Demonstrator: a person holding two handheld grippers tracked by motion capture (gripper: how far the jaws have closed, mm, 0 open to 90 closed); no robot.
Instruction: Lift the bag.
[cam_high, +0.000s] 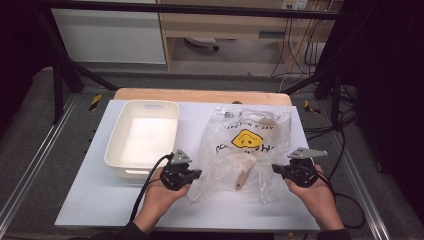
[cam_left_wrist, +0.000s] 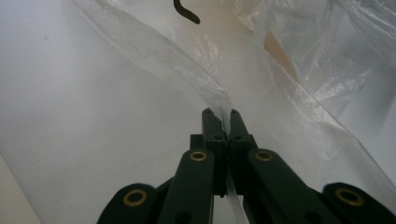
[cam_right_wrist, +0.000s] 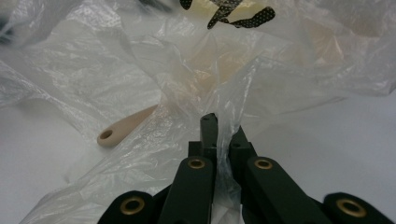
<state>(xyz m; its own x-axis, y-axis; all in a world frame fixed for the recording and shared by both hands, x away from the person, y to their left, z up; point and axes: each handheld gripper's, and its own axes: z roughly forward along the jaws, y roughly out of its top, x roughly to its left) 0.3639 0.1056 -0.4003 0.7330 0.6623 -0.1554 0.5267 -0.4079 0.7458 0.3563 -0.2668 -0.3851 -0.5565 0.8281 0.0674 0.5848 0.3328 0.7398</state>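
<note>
Both forearms enter from the near edge of the bench (cam_high: 100, 200). The left hand (cam_high: 161, 196) is cupped palm-up under the left hand-held gripper (cam_high: 196, 174), whose jaws point toward the right edge of the bench. The right hand (cam_high: 316, 196) cradles the right hand-held gripper (cam_high: 276, 168) the same way, with its jaws pointing toward the left edge. The two face each other across the bag.

Left hand-held gripper (cam_left_wrist: 222, 113): jaws closed, pinching a fold of the clear plastic bag (cam_left_wrist: 280, 93) between the tips; film runs down through the jaws. Right hand-held gripper (cam_right_wrist: 224, 125): jaws closed on the bag (cam_right_wrist: 140, 84) as well, with a crumpled ridge of film caught between the tips.

The plastic bag (cam_high: 240, 150) lies right of centre on the bench, between the two grippers and held at its left and right near corners. It carries a yellow print with dark lettering (cam_high: 245, 139), seen upside down from the near side. Inside it lies a wooden-handled utensil (cam_high: 244, 175); its handle end with a hole (cam_right_wrist: 112, 134) lies in the near part of the bag.

A white tub (cam_high: 116, 150) stands on the left half of the bench, just beyond the left hand-held gripper and just beside the bag's left margin. A black cable (cam_high: 145, 190) trails from the left hand-held gripper along the forearm; another cable (cam_high: 345, 197) loops off the bench's right edge.
</note>
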